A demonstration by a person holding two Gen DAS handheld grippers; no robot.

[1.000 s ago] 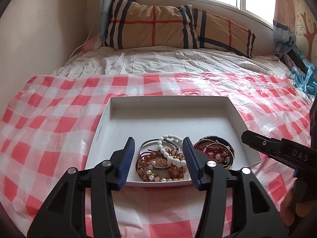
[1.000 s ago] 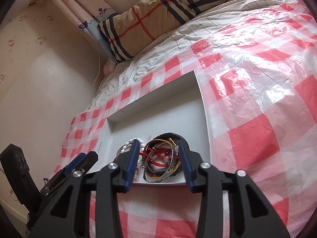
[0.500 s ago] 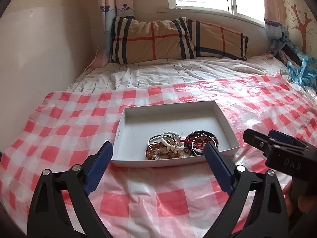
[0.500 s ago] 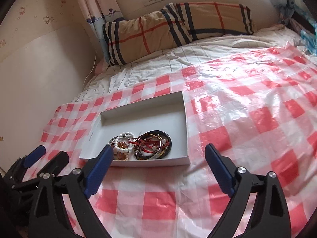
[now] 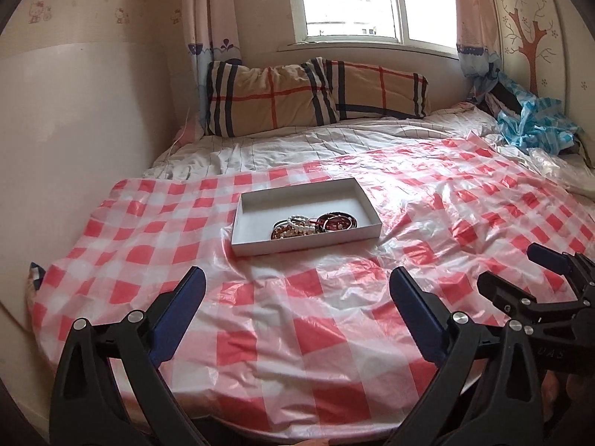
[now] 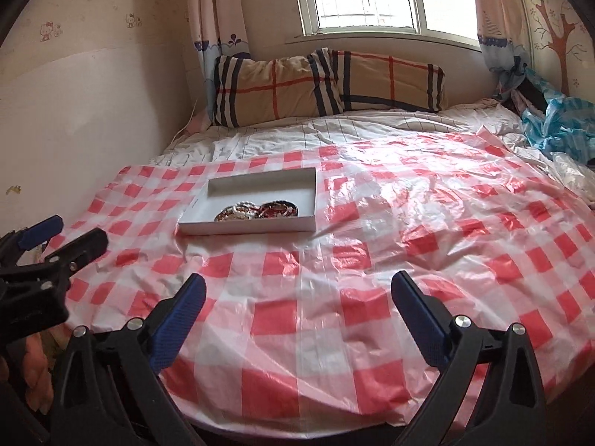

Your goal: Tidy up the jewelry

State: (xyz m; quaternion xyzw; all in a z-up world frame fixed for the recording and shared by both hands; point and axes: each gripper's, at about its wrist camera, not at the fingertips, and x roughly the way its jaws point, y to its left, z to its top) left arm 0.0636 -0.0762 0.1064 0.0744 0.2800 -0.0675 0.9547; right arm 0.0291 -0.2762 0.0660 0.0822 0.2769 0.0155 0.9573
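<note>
On the bed, bracelets (image 5: 314, 223) sit piled in the white tray (image 5: 260, 247) (near edge), well clear of the left hand-held gripper (image 5: 297, 310) and right hand-held gripper (image 6: 297, 310), both just opened wide and empty, so sorting looks finished.

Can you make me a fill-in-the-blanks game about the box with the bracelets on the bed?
1. The bracelets lie inside a white ____.
2. The box sits on a red and white ____ sheet.
3. The left gripper holds ____.
4. Two plaid ____ lean under the window.

Missing words: box; checked; nothing; pillows
</note>
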